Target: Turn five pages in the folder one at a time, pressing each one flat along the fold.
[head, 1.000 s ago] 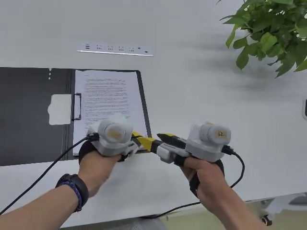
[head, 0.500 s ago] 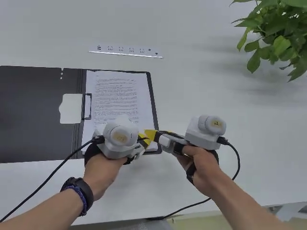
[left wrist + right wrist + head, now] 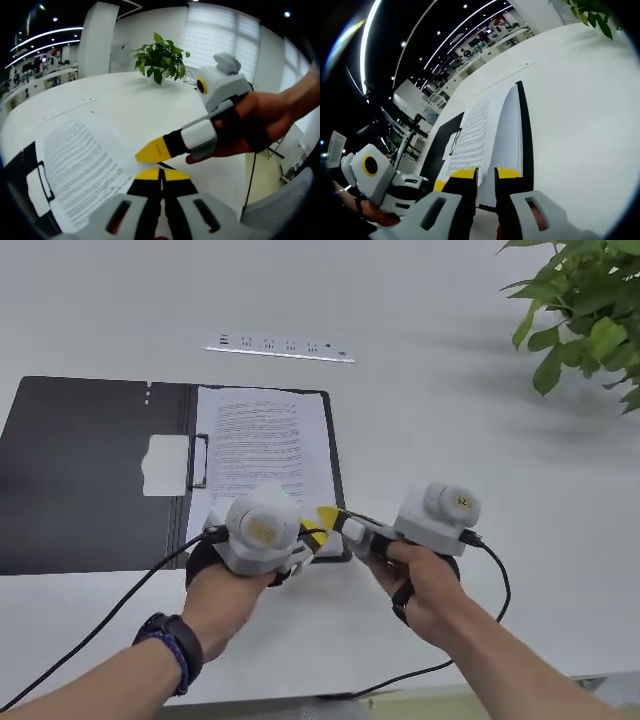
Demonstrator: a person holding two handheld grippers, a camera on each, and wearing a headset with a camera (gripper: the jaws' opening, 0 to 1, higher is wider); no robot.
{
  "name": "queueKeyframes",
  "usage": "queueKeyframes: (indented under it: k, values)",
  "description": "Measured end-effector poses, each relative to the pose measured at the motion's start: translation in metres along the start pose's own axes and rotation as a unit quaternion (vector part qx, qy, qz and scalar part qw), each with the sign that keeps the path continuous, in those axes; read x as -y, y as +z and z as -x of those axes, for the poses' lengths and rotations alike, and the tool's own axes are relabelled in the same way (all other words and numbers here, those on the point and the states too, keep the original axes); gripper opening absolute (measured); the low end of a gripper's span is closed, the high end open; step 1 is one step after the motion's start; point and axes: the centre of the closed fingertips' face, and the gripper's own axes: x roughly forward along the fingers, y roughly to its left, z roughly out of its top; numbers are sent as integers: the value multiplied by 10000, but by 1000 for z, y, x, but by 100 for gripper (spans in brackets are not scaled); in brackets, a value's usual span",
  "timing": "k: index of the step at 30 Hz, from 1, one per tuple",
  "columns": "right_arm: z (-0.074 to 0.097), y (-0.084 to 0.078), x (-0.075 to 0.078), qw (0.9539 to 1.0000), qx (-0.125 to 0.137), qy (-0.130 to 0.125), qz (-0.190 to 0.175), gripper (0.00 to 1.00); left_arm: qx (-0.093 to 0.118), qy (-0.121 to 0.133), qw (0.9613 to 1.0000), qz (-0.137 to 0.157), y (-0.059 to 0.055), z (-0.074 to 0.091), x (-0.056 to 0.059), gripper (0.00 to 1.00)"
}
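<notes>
Hovering at folder: left claw, right claw

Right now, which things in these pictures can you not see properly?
- Head view: print on the top page is too small to read.
- Head view: the page's near edge hides behind the left gripper.
- Head view: the plant is cut by the right edge.

White worktop. Open folder lies ahead and to the left of the left tongs and right tongs. Power strip farther beyond. Plant far right.
</notes>
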Motion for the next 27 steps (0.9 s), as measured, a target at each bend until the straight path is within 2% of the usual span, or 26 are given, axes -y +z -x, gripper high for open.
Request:
queueKeyframes:
  k: [6,9,12,19,23,27]
  values:
    - [-3,3,-7,10000,50,32,31,0,9,63,10000,76,-1,6,-2,0]
    - [-3,3,-9,10000,28,31,87,0,-32,14,9999,169,-6,12,-1,10]
    - [-2,4,-12,9999,49,29,106,0,-22,98,9997,209,-10,21,-3,14]
    - [1,10,-23,9997,185,47,129,0,17,308,9991,293,-16,47,-15,20]
    - [1,11,-30,9996,260,44,128,0,36,470,9982,370,-19,61,-24,30]
    - [0,12,-38,9993,334,79,120,0,70,576,9975,393,-22,77,-31,32]
